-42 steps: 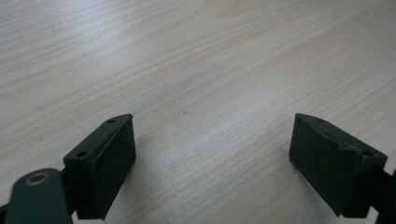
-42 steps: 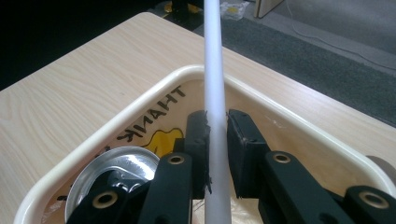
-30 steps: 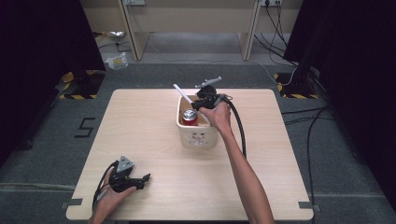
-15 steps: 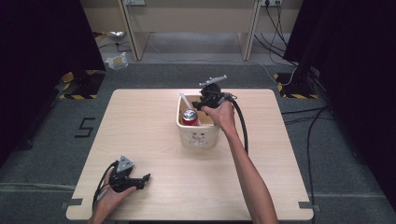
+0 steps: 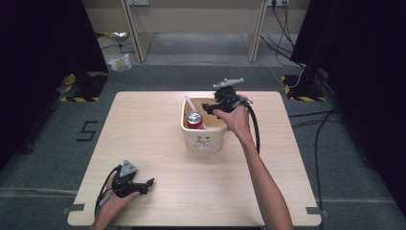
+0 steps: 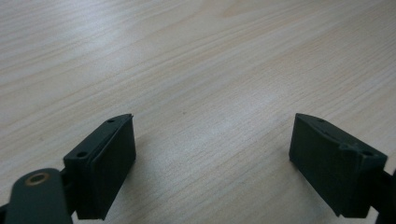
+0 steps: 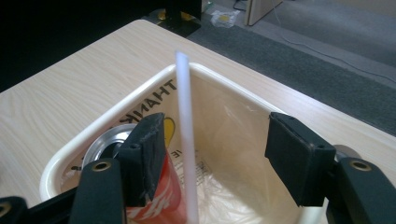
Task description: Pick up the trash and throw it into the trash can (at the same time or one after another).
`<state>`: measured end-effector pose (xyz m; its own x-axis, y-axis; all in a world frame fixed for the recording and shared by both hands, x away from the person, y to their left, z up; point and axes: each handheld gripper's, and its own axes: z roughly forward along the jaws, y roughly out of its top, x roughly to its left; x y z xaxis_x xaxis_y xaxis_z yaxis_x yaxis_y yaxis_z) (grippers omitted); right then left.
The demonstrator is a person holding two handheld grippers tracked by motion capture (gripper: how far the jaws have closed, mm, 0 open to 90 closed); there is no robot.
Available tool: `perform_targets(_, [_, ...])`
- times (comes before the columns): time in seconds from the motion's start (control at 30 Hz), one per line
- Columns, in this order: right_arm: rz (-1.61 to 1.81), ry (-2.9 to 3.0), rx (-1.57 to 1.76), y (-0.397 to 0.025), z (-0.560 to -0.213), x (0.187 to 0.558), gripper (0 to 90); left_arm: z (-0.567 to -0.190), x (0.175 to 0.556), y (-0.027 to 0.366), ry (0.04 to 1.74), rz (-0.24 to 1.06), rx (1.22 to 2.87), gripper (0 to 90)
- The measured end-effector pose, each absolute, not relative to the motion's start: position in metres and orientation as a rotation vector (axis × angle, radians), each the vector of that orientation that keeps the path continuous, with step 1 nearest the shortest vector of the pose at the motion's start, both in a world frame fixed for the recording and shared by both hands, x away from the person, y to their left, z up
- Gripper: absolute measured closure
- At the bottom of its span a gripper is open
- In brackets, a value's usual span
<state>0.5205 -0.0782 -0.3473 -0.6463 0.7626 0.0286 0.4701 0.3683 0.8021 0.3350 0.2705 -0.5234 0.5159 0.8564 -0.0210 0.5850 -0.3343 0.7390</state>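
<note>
White plastic, long and thin, is what the right gripper (image 7: 212,163) has between its 2 black jaws: a white plastic straw-like stick (image 7: 186,140) that leans on the rim of the cream plastic basket (image 7: 84,140). The jaws stand wide apart, the stick closer to the left one and, as far as the right gripper view shows, touching neither, so nothing is held yet. The stick's long axis runs up and away from this gripper, nearly along the line of the jaws, its lower end down in the basket and its upper end against the far rim. Closing would, I judge, catch it across its width if the jaws centre on it first.

The high view places the basket (image 5: 204,142) near the middle of the pale wooden table (image 5: 143,129), with the right gripper (image 5: 210,108) over its right rear part and the stick (image 5: 189,103) slanting toward the rear left corner, beside the red drinks can with a silver top (image 5: 195,120). The right hand is plainly the nearer one.

The left gripper (image 5: 146,184) rests well apart at the front left of the table; in its own view the jaws gape over bare wood, holding nothing.

The right gripper view alone reveals a clear plastic liner (image 7: 229,154) and printed lettering inside the basket; the high view alone gives the spacing of both hands.
</note>
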Motion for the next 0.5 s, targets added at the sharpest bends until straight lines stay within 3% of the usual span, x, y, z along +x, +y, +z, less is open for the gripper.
perform_targets(0.5, [1.184,2.22,1.127,-0.108,-0.344,0.515,35.1,-0.524,0.335,0.27,1.172,0.492,2.048,13.7])
